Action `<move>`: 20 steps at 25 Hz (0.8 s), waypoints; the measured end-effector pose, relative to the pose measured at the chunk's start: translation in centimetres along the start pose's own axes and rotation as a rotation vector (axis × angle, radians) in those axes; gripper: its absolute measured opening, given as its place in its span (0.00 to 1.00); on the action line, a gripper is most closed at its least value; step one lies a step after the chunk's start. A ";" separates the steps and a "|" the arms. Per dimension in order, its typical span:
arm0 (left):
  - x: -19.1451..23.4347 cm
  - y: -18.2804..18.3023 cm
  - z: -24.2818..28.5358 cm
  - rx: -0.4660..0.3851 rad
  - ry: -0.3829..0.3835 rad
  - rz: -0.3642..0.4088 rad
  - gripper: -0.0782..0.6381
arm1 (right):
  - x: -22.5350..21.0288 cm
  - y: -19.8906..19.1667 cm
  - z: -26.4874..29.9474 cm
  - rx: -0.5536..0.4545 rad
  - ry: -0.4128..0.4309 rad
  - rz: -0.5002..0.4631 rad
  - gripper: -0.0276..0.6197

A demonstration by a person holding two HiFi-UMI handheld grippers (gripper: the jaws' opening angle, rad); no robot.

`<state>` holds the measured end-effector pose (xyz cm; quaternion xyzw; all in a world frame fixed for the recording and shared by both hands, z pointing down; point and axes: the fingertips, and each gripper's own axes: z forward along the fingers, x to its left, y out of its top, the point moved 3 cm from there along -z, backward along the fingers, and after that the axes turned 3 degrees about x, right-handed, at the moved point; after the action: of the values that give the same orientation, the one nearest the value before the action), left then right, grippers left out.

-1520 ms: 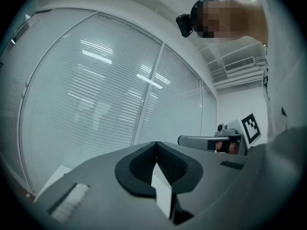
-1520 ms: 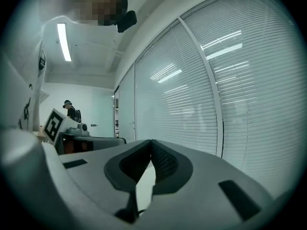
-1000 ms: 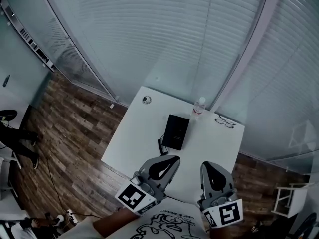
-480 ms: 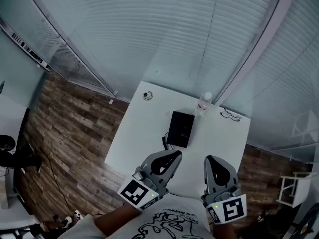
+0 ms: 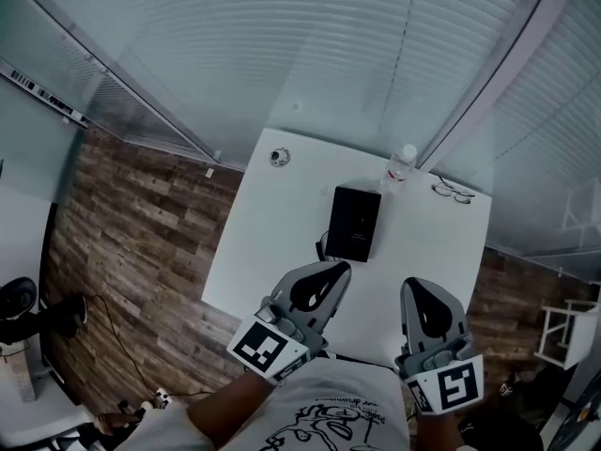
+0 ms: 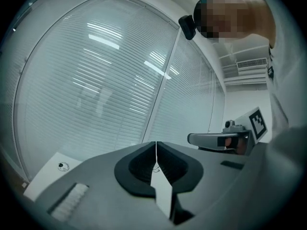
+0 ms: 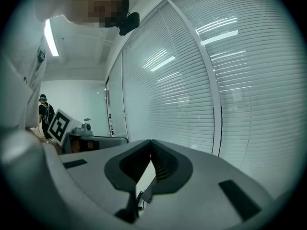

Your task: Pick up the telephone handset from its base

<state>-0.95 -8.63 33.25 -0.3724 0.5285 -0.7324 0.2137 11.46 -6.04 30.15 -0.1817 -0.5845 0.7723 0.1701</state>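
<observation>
A black telephone (image 5: 354,223), handset lying on its base, sits in the middle of a white table (image 5: 272,242), its cord trailing off the left side. My left gripper (image 5: 338,271) hovers over the table's near edge, just short of the phone, with its jaws shut and nothing between them. My right gripper (image 5: 421,287) is level with it to the right, also shut and empty. In the left gripper view the left gripper (image 6: 156,145) has its jaws pressed together in a thin line. In the right gripper view the right gripper (image 7: 151,145) has jaws that meet at the tip.
A clear water bottle (image 5: 402,165) and a pair of glasses (image 5: 454,192) are at the table's far right. A small round object (image 5: 278,156) lies at the far left corner. Glass walls with blinds stand behind the table. Wood floor surrounds it.
Both grippers have sunk and drifted right in the head view, staying shut. The table and phone now appear further right in the picture.
</observation>
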 end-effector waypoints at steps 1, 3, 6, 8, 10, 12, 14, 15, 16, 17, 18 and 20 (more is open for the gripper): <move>0.4 -0.4 0.2 0.008 0.002 -0.006 0.12 | -0.1 -0.3 0.2 0.006 -0.001 0.000 0.05; 1.1 -1.3 0.7 0.024 0.001 -0.015 0.12 | -0.2 -0.8 0.7 0.016 -0.006 0.003 0.05; 2.3 -2.8 1.5 0.048 0.008 -0.025 0.12 | -0.5 -1.9 1.4 0.021 -0.014 0.009 0.05; 3.4 -3.9 2.0 0.068 0.029 -0.030 0.12 | -0.6 -2.6 2.0 0.026 -0.014 0.011 0.05; 4.5 -5.1 2.5 0.094 0.052 -0.033 0.12 | -0.6 -3.2 2.5 0.031 -0.010 0.016 0.05; 5.5 -6.4 3.1 0.117 0.067 -0.033 0.12 | -0.8 -4.0 3.0 0.035 -0.007 0.022 0.05; 6.5 -7.7 3.7 0.138 0.077 -0.036 0.13 | -0.9 -4.7 3.5 0.040 -0.004 0.026 0.05; 6.9 -8.2 4.0 0.149 0.082 -0.040 0.15 | -1.0 -5.1 3.7 0.045 -0.002 0.029 0.05; 7.3 -8.8 4.2 0.159 0.086 -0.045 0.18 | -1.0 -5.5 4.0 0.051 0.000 0.032 0.05; 7.7 -9.3 4.5 0.168 0.090 -0.052 0.19 | -1.0 -5.9 4.2 0.058 0.003 0.036 0.05; 8.1 -9.8 4.7 0.174 0.095 -0.058 0.20 | -1.0 -6.3 4.4 0.063 0.007 0.039 0.05; 9.0 -10.8 5.3 0.182 0.102 -0.069 0.21 | -1.2 -7.0 4.9 0.069 0.012 0.044 0.05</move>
<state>-1.67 -14.41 47.08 -0.3316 0.4568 -0.8023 0.1943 10.47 -8.92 38.28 -0.1930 -0.5524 0.7945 0.1627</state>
